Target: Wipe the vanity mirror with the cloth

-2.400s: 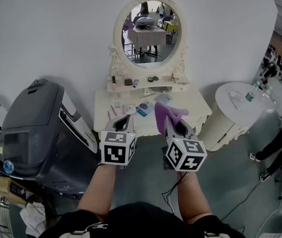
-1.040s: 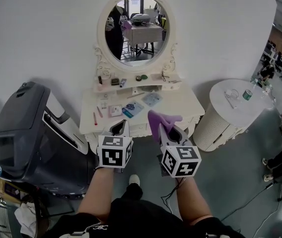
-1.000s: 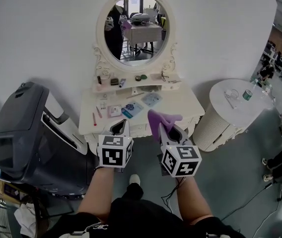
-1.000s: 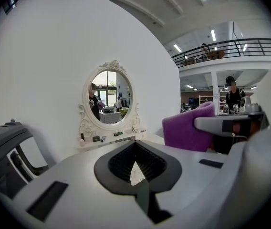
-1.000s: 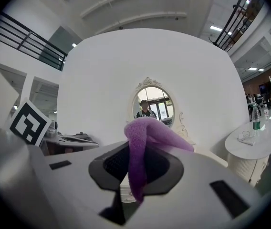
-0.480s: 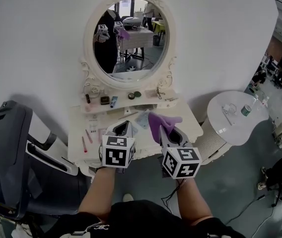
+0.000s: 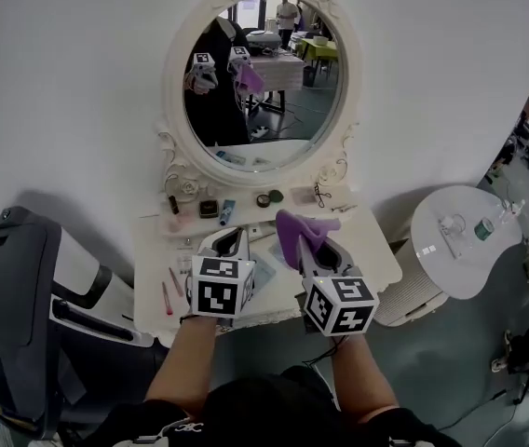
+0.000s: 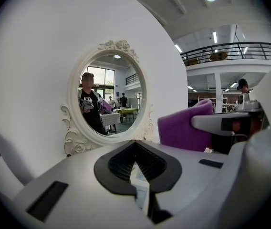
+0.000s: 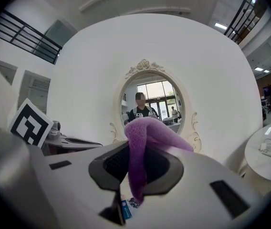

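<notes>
The oval vanity mirror [image 7: 260, 82] in its ornate white frame stands on the white vanity table [image 7: 372, 264] against the wall. My right gripper [image 7: 307, 246] is shut on a purple cloth [image 7: 297, 231], which sticks up from its jaws over the tabletop, short of the glass. My left gripper [image 7: 227, 243] hangs beside it, shut and holding nothing. In the left gripper view the mirror [image 8: 109, 101] is ahead and the cloth [image 8: 183, 128] is at the right. In the right gripper view the cloth [image 9: 142, 142] drapes over the jaws and hides the mirror's [image 9: 152, 97] lower part.
Small cosmetics [image 7: 207, 209] line the shelf under the mirror, and pens [image 7: 167, 298] and cards lie on the tabletop. A dark grey machine [image 7: 13, 315] stands at the left. A round white table [image 7: 460, 240] with a bottle [image 7: 481, 228] stands at the right.
The view has closed in on the vanity: the mirror looks larger, and both grippers now hang over the tabletop. The cloth stays in the right gripper.
</notes>
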`<act>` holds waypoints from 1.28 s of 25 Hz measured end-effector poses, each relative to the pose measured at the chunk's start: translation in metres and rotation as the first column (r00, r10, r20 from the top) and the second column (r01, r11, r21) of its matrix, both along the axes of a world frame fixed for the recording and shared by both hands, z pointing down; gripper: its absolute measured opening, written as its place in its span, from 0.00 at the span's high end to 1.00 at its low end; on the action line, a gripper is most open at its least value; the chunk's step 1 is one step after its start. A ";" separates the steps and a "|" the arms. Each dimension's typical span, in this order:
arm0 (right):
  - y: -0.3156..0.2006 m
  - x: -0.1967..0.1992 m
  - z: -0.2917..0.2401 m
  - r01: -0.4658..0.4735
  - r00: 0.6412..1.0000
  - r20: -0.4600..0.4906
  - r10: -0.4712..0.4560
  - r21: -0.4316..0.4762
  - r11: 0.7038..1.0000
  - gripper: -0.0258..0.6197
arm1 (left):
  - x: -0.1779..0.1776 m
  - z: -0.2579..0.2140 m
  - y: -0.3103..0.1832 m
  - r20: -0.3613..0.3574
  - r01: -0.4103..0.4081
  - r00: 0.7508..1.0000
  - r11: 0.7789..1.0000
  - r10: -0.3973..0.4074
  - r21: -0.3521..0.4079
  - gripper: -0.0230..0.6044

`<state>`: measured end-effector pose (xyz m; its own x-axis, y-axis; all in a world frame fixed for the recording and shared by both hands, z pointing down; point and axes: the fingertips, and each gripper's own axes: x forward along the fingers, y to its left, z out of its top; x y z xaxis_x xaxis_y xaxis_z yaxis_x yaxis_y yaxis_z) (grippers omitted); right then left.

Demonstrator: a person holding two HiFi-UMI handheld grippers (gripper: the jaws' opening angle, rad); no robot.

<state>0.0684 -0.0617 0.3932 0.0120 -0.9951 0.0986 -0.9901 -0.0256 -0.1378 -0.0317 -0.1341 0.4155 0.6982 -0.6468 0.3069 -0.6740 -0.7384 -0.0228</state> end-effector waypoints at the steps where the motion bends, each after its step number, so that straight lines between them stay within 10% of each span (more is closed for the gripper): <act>1: -0.008 0.003 0.002 0.005 1.000 0.003 -0.004 -0.003 1.000 0.87 | 0.002 0.002 -0.007 0.003 0.004 1.000 1.000 -0.004 -0.003 0.97; 19: -0.185 0.090 -0.049 0.237 0.970 -0.087 -0.228 0.109 0.966 0.87 | 0.068 -0.017 -0.150 0.011 0.246 0.969 0.969 -0.246 0.020 0.97; 32: -0.296 0.127 -0.219 0.367 0.909 -0.340 -0.239 0.383 0.848 0.87 | 0.076 -0.014 -0.204 0.049 0.389 0.920 0.921 -0.389 0.010 0.97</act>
